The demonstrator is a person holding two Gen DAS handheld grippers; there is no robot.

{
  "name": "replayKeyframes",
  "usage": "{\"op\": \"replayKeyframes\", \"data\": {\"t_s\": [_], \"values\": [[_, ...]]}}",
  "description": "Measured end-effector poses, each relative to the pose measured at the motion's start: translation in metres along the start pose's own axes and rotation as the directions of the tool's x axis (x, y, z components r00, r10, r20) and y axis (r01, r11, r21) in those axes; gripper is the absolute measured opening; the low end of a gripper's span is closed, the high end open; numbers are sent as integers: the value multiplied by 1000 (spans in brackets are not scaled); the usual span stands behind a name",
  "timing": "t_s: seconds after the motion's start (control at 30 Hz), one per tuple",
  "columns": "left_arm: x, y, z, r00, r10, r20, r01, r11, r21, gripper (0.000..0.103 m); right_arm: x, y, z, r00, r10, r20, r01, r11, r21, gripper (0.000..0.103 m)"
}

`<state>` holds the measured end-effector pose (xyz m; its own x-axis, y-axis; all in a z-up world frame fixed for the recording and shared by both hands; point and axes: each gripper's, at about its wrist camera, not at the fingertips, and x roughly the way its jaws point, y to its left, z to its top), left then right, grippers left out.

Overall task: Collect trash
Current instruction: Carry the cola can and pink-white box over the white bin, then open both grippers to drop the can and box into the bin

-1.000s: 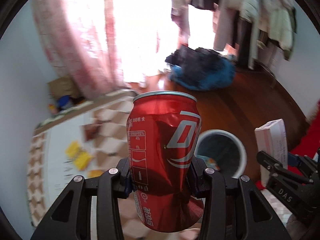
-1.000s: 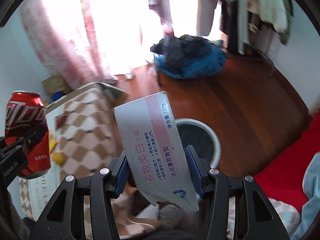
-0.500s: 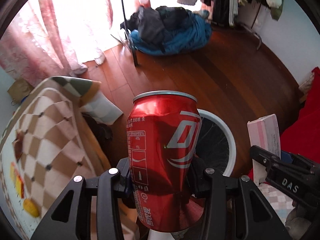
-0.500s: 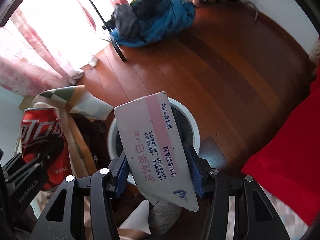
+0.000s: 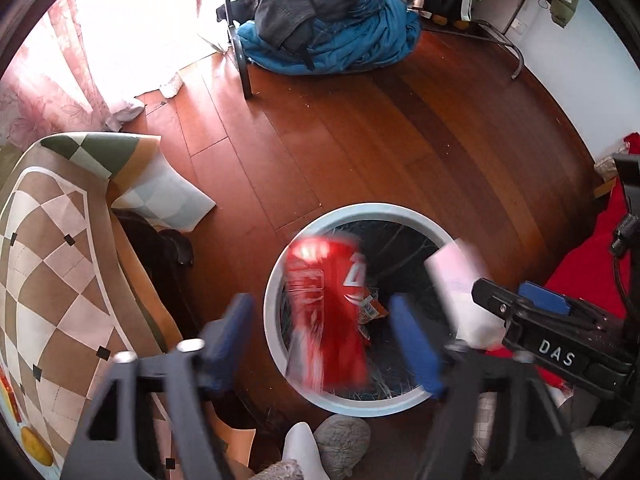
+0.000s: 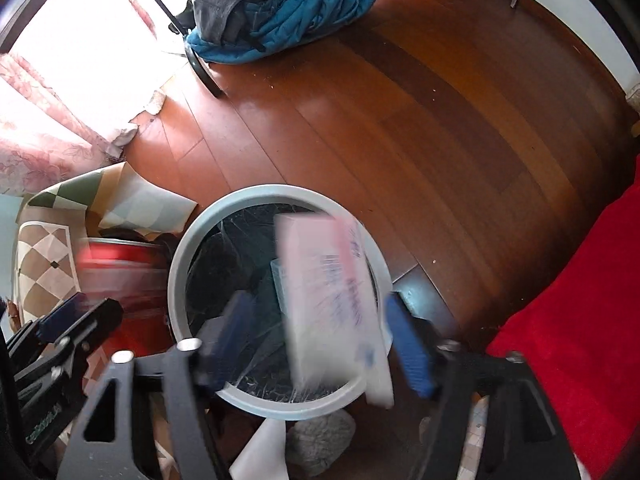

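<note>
A round white trash bin [image 5: 276, 276] with a black liner stands on the wood floor below both grippers; it also shows in the right wrist view [image 6: 180, 256]. My left gripper [image 5: 324, 340] is open, and a blurred red cola can [image 5: 326, 312] falls between its fingers over the bin. My right gripper [image 6: 320, 340] is open, and a blurred white and pink box [image 6: 328, 300] drops between its fingers over the bin. The box [image 5: 460, 276] and the right gripper's body show at the right of the left wrist view. The can [image 6: 120, 276] shows at the left of the right wrist view.
A table with a checked brown cloth [image 5: 52, 264] stands left of the bin. A blue and black pile of clothes [image 5: 328, 28] lies on the floor at the back by a rack leg [image 5: 240, 60]. Red fabric [image 6: 568, 308] lies at the right. Grey slippers [image 5: 340, 436] sit below the bin.
Both grippers have opened over the bin. The can and the box have left the fingers and are falling. Both views tilted further down toward the bin.
</note>
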<state>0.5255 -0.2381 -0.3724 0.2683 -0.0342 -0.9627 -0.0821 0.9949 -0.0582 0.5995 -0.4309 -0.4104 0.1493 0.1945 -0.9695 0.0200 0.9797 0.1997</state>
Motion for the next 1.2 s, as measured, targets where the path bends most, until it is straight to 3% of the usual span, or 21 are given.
{"op": "replayKeyframes", "data": {"t_s": [0.07,0.13,0.2,0.7,1.0,1.2], "values": [[-1,2,-1,1000,17,-5,-17,1000,-9,83,-4,1,-3,1000,-15,5,15,1000,-9,83],[-3,6,-3,1000,27,-7,-27,999,-19,100,-10,3,-7,999,-35,13,36,999,-21,94],[-6,10,-7,999,50,-2,-50,999,-21,100,-16,3,-11,999,-40,14,40,999,-23,103],[-66,21,-34,993,107,49,-105,994,-39,100,-81,15,-60,994,-90,55,93,994,-64,103],[-134,28,-58,983,115,145,-108,993,-55,100,-153,30,-93,988,-71,139,81,994,-70,103],[-181,33,-78,971,109,213,-98,993,-65,100,-208,44,-119,972,-61,226,81,994,-78,103]]}}
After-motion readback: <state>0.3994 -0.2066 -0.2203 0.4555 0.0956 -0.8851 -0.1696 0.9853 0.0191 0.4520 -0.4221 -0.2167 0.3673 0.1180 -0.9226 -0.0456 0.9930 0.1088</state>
